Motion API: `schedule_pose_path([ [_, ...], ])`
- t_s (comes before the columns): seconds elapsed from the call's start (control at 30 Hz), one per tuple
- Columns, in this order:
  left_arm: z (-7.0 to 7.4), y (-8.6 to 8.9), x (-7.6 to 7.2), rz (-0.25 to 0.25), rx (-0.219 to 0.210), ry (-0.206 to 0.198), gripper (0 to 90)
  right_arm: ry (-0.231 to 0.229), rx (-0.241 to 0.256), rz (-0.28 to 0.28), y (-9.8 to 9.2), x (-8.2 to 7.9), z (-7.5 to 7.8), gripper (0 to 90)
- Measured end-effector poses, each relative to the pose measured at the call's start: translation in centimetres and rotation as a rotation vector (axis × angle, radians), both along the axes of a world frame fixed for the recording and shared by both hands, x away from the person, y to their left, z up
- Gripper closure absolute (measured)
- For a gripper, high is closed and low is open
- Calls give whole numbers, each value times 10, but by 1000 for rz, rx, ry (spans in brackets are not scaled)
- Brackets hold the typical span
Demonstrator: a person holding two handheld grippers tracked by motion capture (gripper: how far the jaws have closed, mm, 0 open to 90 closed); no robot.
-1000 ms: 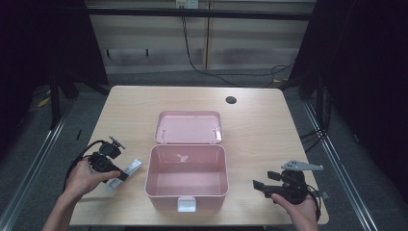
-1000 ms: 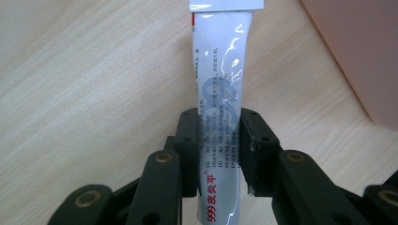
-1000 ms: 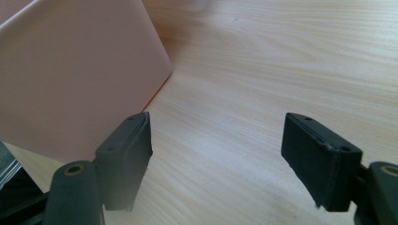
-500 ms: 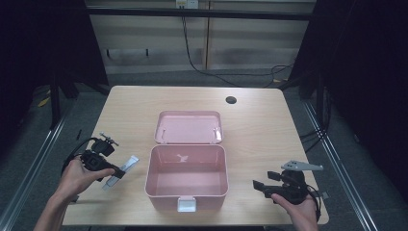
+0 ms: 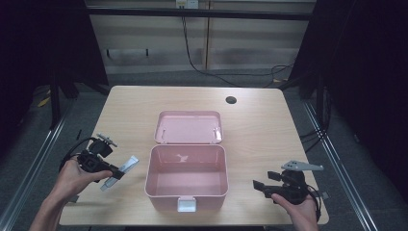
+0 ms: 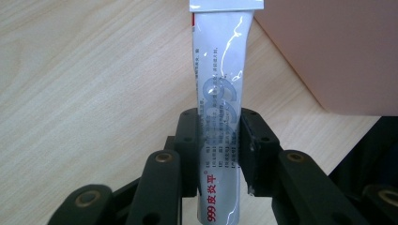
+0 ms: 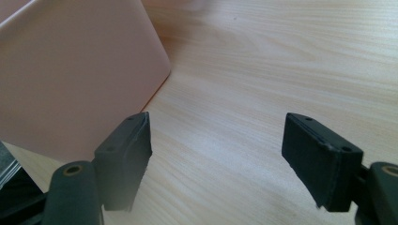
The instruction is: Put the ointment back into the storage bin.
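A pink box (image 5: 186,179) stands open at the table's near middle, its lid (image 5: 189,127) lying flat behind it, nothing visible inside. A silver ointment tube (image 5: 121,171) with red print is clamped in my left gripper (image 5: 114,171), left of the box. In the left gripper view the tube (image 6: 219,108) runs up between the jaws of that gripper (image 6: 218,138), its crimped end near the box wall (image 6: 338,51). My right gripper (image 5: 262,186) is open right of the box, low over the table. Bare wood lies between the jaws of the right gripper (image 7: 218,154), beside the box corner (image 7: 80,75).
The wooden table (image 5: 260,130) has a round cable hole (image 5: 231,100) at its far right. Metal rails run along both sides of the table. A wall with cables stands behind it.
My left hand has drawn back to the left and slightly nearer, carrying the tube a little away from the box. The right gripper has stayed put.
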State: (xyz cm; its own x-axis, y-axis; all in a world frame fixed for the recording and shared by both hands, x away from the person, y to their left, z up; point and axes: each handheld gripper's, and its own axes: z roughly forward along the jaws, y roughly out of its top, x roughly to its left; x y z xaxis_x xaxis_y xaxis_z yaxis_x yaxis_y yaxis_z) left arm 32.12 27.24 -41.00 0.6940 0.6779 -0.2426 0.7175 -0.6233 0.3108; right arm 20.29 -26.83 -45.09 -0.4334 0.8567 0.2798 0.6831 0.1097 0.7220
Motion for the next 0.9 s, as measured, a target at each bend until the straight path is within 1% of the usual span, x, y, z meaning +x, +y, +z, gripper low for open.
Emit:
schedule_pose_path([
  [0.03,2,1,0,9,-13,0,710,2,0,0,0,0,0,244],
  [0.17,8,4,-1,12,-28,-6,710,-1,-1,4,0,0,0,243],
  [0.23,14,5,-2,7,-37,-11,710,5,1,0,0,1,0,240],
  [0.27,14,5,-2,7,-37,-11,710,5,1,0,0,1,0,240],
  [0.3,18,5,-4,-1,-40,-25,710,0,0,3,0,1,-1,240],
  [0.33,18,5,-4,-1,-40,-25,710,0,0,3,0,1,-1,240],
  [0.37,21,5,-4,-9,-44,-26,710,5,2,-1,0,0,0,239],
  [0.53,26,5,-5,-12,-44,-26,710,5,3,-3,0,0,-1,237],
  [0.57,27,4,-6,-7,-50,-24,710,6,3,-1,0,1,-1,235],
  [0.63,30,4,-5,-27,-45,-20,710,11,0,2,1,1,-1,230],
  [0.73,34,4,-5,-35,-42,-19,710,9,0,3,1,1,-1,231],
  [0.9,45,5,-7,-52,-40,-30,710,3,0,5,0,1,-1,230],
])
